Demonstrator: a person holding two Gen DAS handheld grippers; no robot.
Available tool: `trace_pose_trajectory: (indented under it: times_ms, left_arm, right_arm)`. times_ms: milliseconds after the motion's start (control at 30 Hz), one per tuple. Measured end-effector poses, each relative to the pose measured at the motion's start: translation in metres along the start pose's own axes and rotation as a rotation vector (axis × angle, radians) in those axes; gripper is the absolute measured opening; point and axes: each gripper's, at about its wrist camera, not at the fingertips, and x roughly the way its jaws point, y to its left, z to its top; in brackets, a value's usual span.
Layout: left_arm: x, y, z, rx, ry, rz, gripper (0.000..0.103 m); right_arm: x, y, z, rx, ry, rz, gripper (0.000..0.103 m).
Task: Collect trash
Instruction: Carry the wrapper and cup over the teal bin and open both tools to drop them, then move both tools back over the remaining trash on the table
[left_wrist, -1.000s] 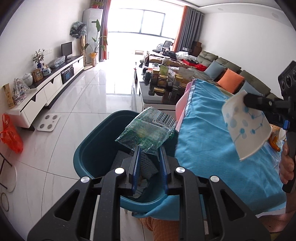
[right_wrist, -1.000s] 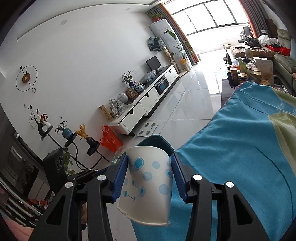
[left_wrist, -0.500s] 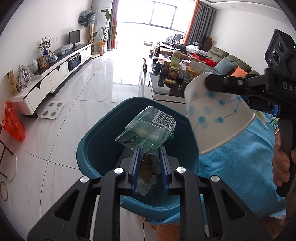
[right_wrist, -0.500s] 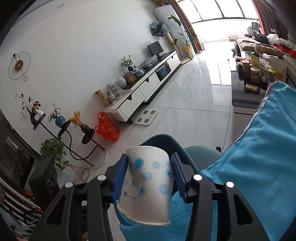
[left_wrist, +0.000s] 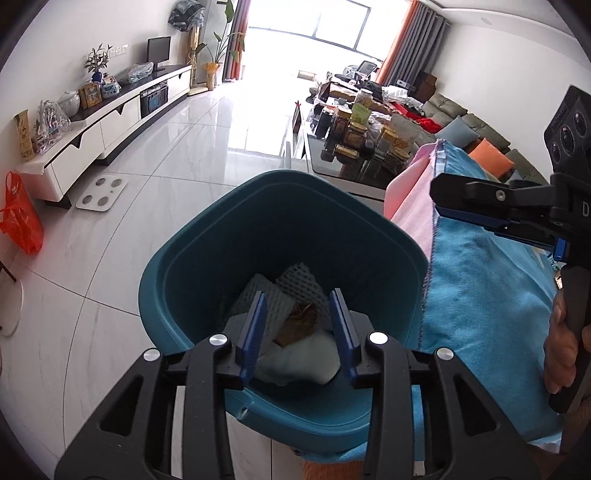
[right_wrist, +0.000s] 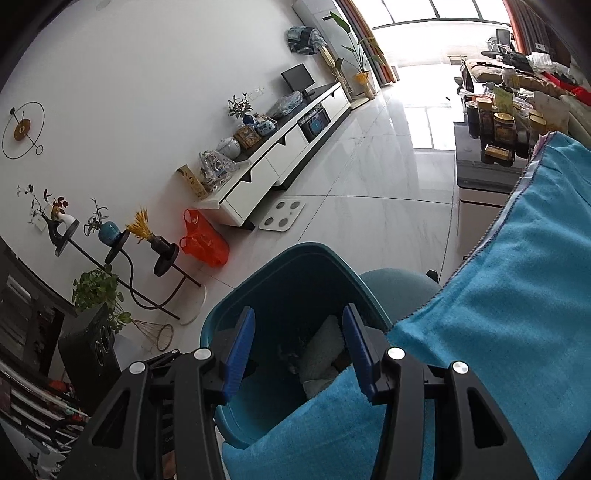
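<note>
Left wrist view looks down into the teal bin (left_wrist: 280, 236), where the left gripper (left_wrist: 297, 328) hangs with its jaws opening and nothing between them, directly above netted foam and paper trash (left_wrist: 291, 295) lying on the bin floor. At the right, the right gripper (right_wrist: 297, 350) stands spread and empty over the bin's near rim, beside the blue cloth (right_wrist: 517, 280) that overlaps it.

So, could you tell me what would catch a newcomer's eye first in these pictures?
Probably the teal bin on the white floor, with white foam netting and crumpled scraps inside. The left gripper hangs over it, jaws opening with nothing between them. Beside the bin on the right hangs a bright blue cloth.
</note>
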Motion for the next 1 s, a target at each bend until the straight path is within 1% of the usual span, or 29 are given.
trace_pose_trajectory:
  times_ms: [33,67,100,233,333,433,567,600,700,833,1000]
  left_arm:
    - [-0.003,-0.001,-0.001,0.003,-0.014,-0.002,0.040]
    - [-0.007,-0.004,-0.001,0.009,-0.028,-0.012,0.045]
    - [-0.012,-0.010,-0.002,0.024,-0.048,-0.024,0.048]
    - [-0.030,-0.038,-0.003,0.100,-0.109,-0.059,0.052]
    - [-0.044,-0.070,-0.005,0.178,-0.151,-0.113,0.055]
    - [-0.051,-0.106,-0.005,0.257,-0.169,-0.193,0.056]
    - [-0.052,-0.157,-0.008,0.352,-0.170,-0.278,0.056]
    - [-0.053,-0.167,-0.014,0.367,-0.166,-0.294,0.056]
    - [-0.046,-0.204,-0.015,0.425,-0.148,-0.348,0.056]
    - [-0.042,-0.252,-0.028,0.501,-0.131,-0.396,0.056]
    - [-0.031,-0.305,-0.036,0.587,-0.105,-0.445,0.056]
  right_arm:
    - [-0.006,0.000,-0.002,-0.004,-0.008,0.002,0.048]
    - [-0.012,0.000,-0.003,-0.013,-0.017,0.001,0.048]
    - [-0.019,0.000,-0.006,-0.022,-0.027,0.000,0.048]
    - [-0.052,-0.003,-0.020,-0.058,-0.070,-0.017,0.050]
    - [-0.088,-0.007,-0.033,-0.083,-0.123,-0.054,0.051]
    - [-0.124,-0.021,-0.047,-0.064,-0.177,-0.087,0.051]
    - [-0.171,-0.042,-0.066,-0.032,-0.247,-0.160,0.051]
    - [-0.181,-0.047,-0.071,-0.022,-0.263,-0.180,0.051]
    - [-0.213,-0.064,-0.088,0.012,-0.309,-0.245,0.051]
    - [-0.251,-0.088,-0.112,0.074,-0.363,-0.331,0.051]
    - [-0.289,-0.115,-0.140,0.163,-0.432,-0.425,0.052]
